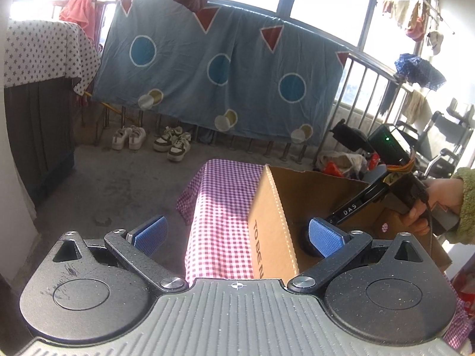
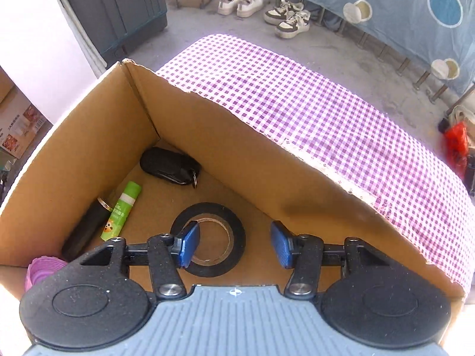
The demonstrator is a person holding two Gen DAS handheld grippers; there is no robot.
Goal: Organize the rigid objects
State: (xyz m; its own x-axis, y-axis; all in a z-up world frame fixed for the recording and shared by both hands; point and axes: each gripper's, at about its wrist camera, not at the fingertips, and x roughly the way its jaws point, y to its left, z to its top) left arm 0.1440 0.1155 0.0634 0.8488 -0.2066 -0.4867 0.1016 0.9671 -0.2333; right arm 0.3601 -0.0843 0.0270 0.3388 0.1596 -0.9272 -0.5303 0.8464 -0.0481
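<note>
The right tongs (image 2: 234, 244) hang spread and empty above the black tape roll (image 2: 208, 238) inside the cardboard box (image 2: 207, 136); the left tongs (image 1: 236, 234) are spread too, seemingly holding nothing.

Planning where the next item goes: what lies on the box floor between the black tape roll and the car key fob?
Nothing: in the right wrist view, bare cardboard floor separates the black tape roll from the car key fob. The green glue stick lies off to the side.
</note>
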